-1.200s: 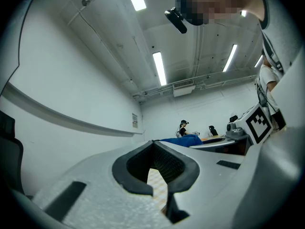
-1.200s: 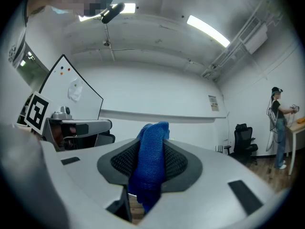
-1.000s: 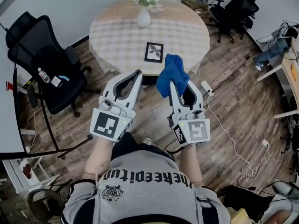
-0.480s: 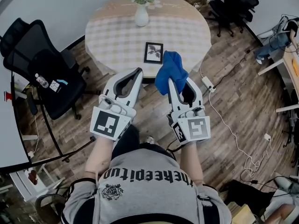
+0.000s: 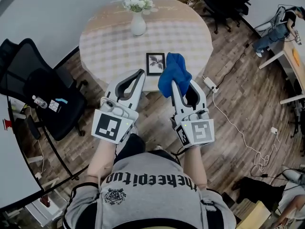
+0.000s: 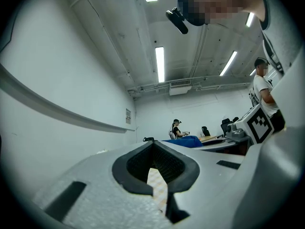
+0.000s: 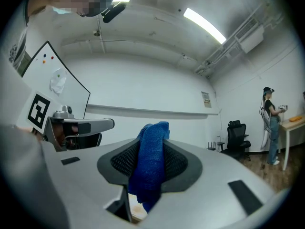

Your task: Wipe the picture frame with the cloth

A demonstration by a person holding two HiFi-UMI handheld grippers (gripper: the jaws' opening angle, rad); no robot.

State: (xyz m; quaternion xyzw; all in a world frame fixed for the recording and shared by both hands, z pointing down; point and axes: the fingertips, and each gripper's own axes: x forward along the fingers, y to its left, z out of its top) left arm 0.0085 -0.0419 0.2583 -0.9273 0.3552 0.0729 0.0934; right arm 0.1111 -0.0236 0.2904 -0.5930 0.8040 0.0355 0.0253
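Seen from above, the right gripper clenches its jaws on a bunched blue cloth; the left gripper, jaws pressed together, grasps nothing; the small black picture frame lies flat near the edge of the round checked table, just beside the cloth.

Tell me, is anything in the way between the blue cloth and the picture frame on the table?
No, nothing that shows. The cloth, pinched in the right gripper, appears right next to the picture frame, which lies near the table's front edge. The vase of flowers stands far back, out of the path.
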